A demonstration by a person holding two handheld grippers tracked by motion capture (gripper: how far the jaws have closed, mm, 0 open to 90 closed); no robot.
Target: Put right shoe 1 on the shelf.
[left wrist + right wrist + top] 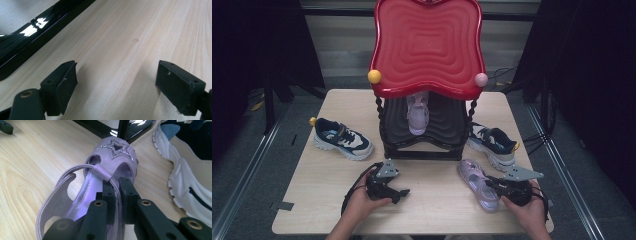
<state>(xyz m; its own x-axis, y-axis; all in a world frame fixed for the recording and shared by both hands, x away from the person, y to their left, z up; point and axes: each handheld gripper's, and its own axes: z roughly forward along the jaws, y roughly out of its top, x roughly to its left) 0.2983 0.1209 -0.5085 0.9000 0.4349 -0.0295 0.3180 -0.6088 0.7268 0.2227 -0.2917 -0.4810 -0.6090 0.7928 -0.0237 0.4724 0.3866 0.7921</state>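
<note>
1. Right gripper view: right gripper (115, 185) is clenched on a thin strap of the lilac glitter-star sandal (110, 165). Jaws pinch only that strap beside the heel loop, nothing of the sole.
2. Sandal lies on the pale wood table (432, 200) near its front right corner, toe toward the black-and-red two-tier shoe rack (427, 75).
3. Risk: the strap is soft and narrow. On a lift the shoe would prob. dangle and swing, or the strap could slide out of the pads and drop the shoe.
4. Risk: the navy, white and beige sneaker (190, 165) sits just beside the sandal on the rack side. A swinging toe could knock it.
5. Risk: the rack post stands just past the toe, so a fwd push may hit it before the shelf.
6. Left gripper (116, 82) is released w/ jaws wide over bare wood near the front edge, so it gives no support if the sandal tips.
</note>
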